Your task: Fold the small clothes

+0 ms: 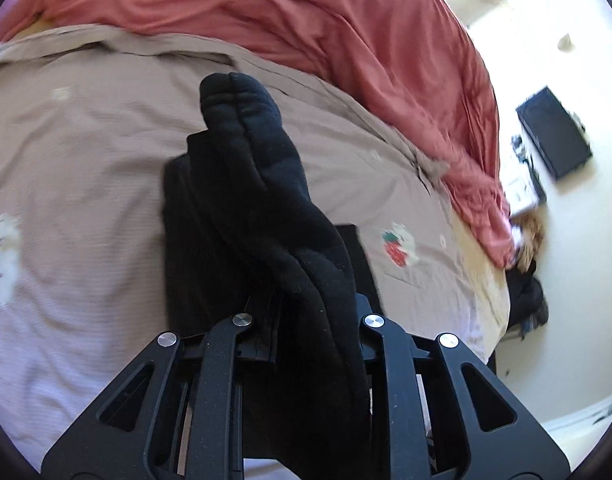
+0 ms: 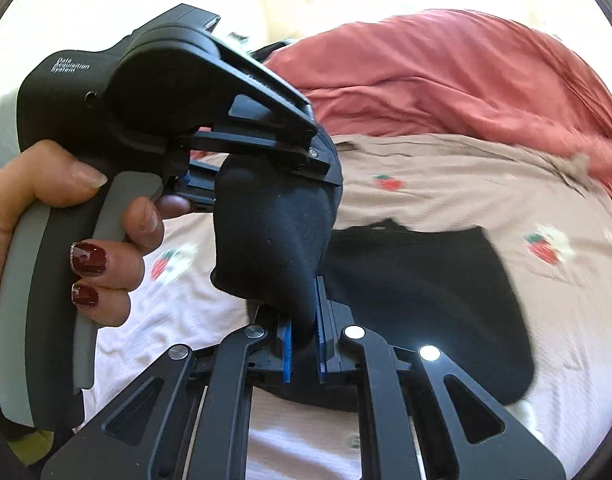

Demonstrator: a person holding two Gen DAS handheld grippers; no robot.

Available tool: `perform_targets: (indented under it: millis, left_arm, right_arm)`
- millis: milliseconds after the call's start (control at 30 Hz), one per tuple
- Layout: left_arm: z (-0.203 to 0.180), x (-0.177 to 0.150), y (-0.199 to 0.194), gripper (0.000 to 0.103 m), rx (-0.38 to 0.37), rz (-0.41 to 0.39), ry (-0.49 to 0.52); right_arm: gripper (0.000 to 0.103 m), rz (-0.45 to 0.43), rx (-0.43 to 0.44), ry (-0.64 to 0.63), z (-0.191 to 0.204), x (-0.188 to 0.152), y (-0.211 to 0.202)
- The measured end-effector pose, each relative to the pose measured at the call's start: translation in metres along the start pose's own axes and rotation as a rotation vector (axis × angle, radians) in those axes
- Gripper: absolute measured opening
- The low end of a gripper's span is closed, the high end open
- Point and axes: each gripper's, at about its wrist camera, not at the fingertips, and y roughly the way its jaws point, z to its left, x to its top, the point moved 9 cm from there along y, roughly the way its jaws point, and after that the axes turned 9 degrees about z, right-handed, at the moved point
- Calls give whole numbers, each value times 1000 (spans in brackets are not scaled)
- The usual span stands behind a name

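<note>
I have the black sock (image 2: 270, 236) pinched at both ends: my right gripper (image 2: 304, 344) clamps its lower tip, my left gripper (image 2: 325, 168) grips it ahead, above the bedsheet (image 2: 445, 184).

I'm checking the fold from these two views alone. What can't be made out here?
- Left wrist view: the left gripper's jaws, buried under the black sock.
- Right wrist view: the sock's upper end, hidden behind the left gripper.
- Both views: what the black garment lying on the bed is; blurred and partly covered.
- Left wrist view: the floor items, overexposed and small.
</note>
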Motion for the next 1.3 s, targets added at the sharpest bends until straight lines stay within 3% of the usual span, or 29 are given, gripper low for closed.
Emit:
perform_targets:
  millis: [233, 267, 300, 333, 467, 533, 633, 767, 933, 1067, 1100, 1133, 1167, 1267, 1300]
  left_arm:
    - [-59, -8, 82, 17, 99, 139, 74]
    - [-62, -10, 94, 27, 100, 168, 77]
    - [-65, -12, 99, 45, 83, 184, 69]
    - [-67, -13, 103, 51, 67, 195, 54]
    - [-68, -9, 80, 52, 109, 110, 90]
    - [-60, -8, 63, 52, 158, 64, 100]
    - [-31, -15, 43, 52, 290, 8, 106]
    - [6, -41, 36, 52, 443, -2, 142]
    - [21, -69, 54, 52, 476, 43, 172]
    - [24, -70, 52, 52, 446, 29, 143]
    - [24, -71, 53, 52, 443, 28, 141]
    - [24, -72, 53, 52, 438, 27, 138]
    - [24, -73, 53, 52, 435, 28, 136]
    - [22, -76, 53, 52, 435, 27, 144]
    - [22, -77, 53, 52, 441, 26, 151]
  right_arm:
    - [8, 56, 0, 232, -82, -26, -11]
    - [8, 78, 11, 283, -94, -32, -5]
    - [8, 93, 27, 321, -101, -38, -1]
    - [8, 114, 47, 362, -108, -45, 4]
    - [15, 197, 205, 687, -140, -80, 18]
    - [20, 203, 241, 761, -147, -84, 17]
    - [28, 191, 215, 780, -151, -83, 5]
    - [31, 152, 148, 736, -146, -71, -16]
    - [39, 128, 55, 674, -157, -65, -28]
    - [39, 167, 58, 640, -171, -57, -4]
    - [32, 193, 56, 626, -171, -59, 3]
    - [14, 216, 70, 623, -171, -62, 9]
    - [6, 234, 69, 622, -171, -65, 10]
    - [5, 243, 10, 603, -176, -67, 6]
    - [0, 242, -5, 598, -178, -68, 5]
